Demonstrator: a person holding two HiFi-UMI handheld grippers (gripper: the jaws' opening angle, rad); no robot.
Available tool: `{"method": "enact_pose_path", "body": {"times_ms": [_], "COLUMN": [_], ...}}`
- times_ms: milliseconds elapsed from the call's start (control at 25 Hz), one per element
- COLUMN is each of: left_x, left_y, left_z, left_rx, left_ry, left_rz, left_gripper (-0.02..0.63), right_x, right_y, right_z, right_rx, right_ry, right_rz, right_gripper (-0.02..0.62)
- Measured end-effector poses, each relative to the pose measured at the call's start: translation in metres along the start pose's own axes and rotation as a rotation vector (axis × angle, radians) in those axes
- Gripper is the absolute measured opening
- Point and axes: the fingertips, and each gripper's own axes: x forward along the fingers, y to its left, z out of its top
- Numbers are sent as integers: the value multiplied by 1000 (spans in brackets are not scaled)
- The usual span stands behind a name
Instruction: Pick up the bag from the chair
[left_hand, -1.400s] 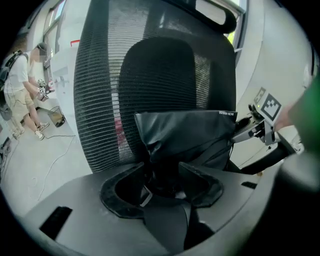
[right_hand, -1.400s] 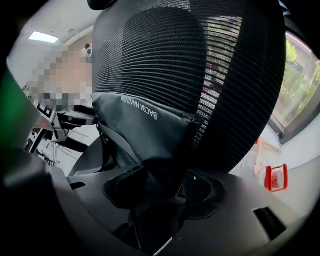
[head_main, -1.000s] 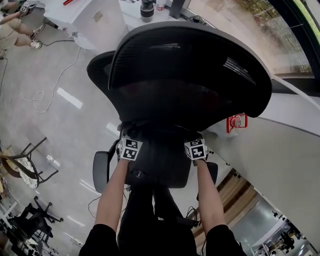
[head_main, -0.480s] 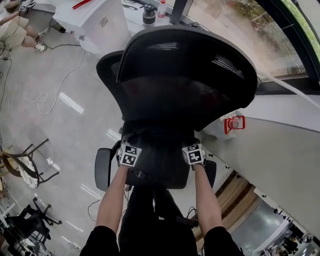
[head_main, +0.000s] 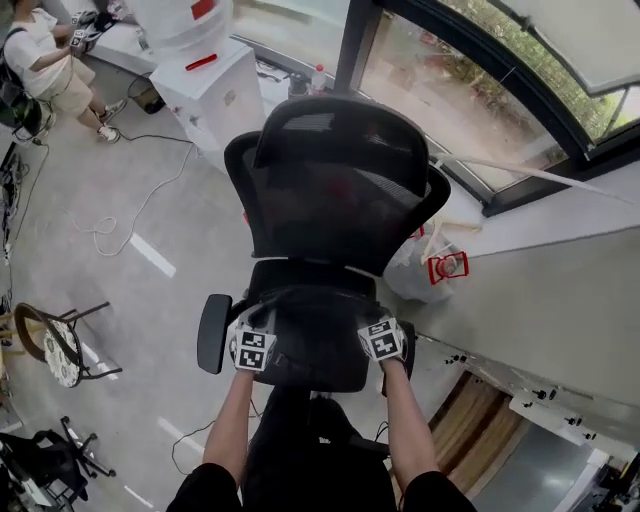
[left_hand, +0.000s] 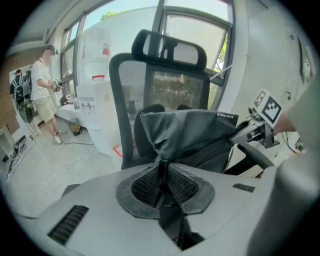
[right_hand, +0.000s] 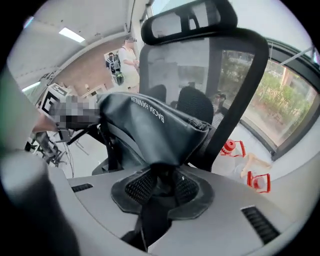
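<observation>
The black bag (left_hand: 185, 132) hangs stretched between both tongs, its long axis running 9 to 3 o'clock in the head view, with the chair (head_main: 335, 185) back at 12. The left tongs (left_hand: 162, 186) and right tongs (right_hand: 162, 187) have just been closing, and each pinches a fold of fabric at opposite ends, equally near. Black against black, so I cannot tell whether its bottom clears the chair.
</observation>
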Motion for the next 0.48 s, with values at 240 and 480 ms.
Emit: {"method": "enact_pose_path", "body": {"times_ms": [240, 480], "left_x": [-117, -212], "left_y": [-49, -94], "left_z": [5, 13], "left_rx": [26, 33], "left_ry": [-87, -198], "left_rz": [8, 22], "left_gripper": [41, 40], "right_x": [-104, -196], "right_y": [42, 80], "right_z": [-4, -20], "right_rx": [-53, -98], "right_ry": [-113, -239], "right_rz": [-10, 21], "right_gripper": [71, 63]}}
